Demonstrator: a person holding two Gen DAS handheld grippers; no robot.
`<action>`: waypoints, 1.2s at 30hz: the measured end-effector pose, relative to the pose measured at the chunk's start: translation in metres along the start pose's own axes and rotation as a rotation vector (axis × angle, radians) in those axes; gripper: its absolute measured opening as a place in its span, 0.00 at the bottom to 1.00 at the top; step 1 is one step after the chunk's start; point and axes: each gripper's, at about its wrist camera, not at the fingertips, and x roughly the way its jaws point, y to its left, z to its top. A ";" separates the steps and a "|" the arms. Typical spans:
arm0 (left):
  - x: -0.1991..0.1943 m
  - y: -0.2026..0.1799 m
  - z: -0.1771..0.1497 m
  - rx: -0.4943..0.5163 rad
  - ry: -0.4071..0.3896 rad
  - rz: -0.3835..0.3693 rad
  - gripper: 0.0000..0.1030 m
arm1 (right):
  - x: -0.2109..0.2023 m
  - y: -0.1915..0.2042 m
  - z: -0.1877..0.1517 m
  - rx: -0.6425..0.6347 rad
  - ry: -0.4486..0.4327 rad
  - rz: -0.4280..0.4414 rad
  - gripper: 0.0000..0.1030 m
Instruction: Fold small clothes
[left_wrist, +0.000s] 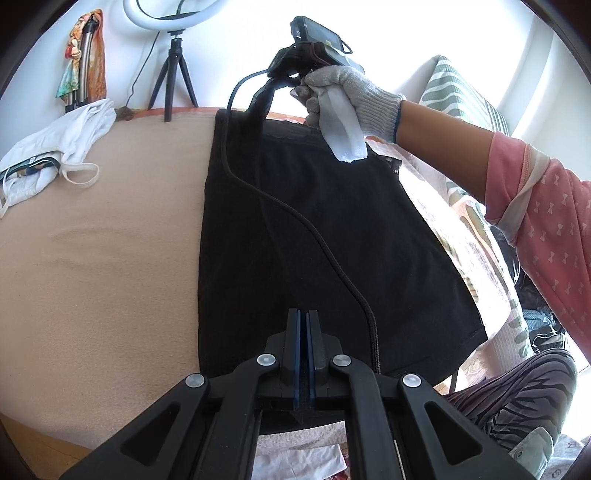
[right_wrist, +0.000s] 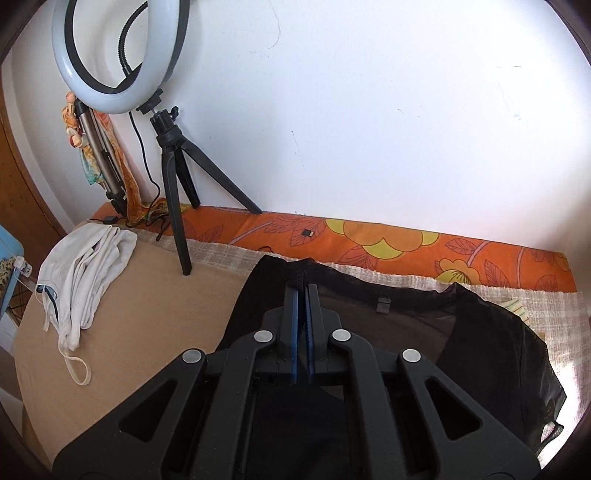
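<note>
One matte black garment (left_wrist: 325, 236) is lying flat at the tan bed's (left_wrist: 110, 258) edge. Both claws, left claw (left_wrist: 303, 317) and right claw (right_wrist: 302, 291), are pinching its fabric; one crumpled white pile (right_wrist: 88, 273) is resting near the far corner.

Each claw is built of matte black plastic: two flat fingers faced with blue pads, driven by angled link arms with triangular cut-outs and four round silver screw heads. This shows on the left claw (left_wrist: 303, 314) and the right claw (right_wrist: 303, 286) alike. A black braided cable (left_wrist: 295, 218) trails from the right one's handle, which carries a dark boxy unit on top. The person's right hand (left_wrist: 343, 96) wears a grey knit work glove; the sleeve (left_wrist: 539, 214) is pink with small white bows.
</note>
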 end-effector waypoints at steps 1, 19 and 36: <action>0.005 -0.004 0.000 0.008 0.011 -0.003 0.00 | 0.001 -0.007 -0.003 0.007 0.004 -0.010 0.04; 0.016 -0.037 -0.005 0.128 0.059 0.025 0.28 | -0.002 -0.046 -0.014 0.068 0.039 -0.047 0.45; -0.021 -0.070 -0.015 0.189 -0.009 0.108 0.31 | -0.131 -0.100 -0.021 0.136 -0.075 -0.121 0.52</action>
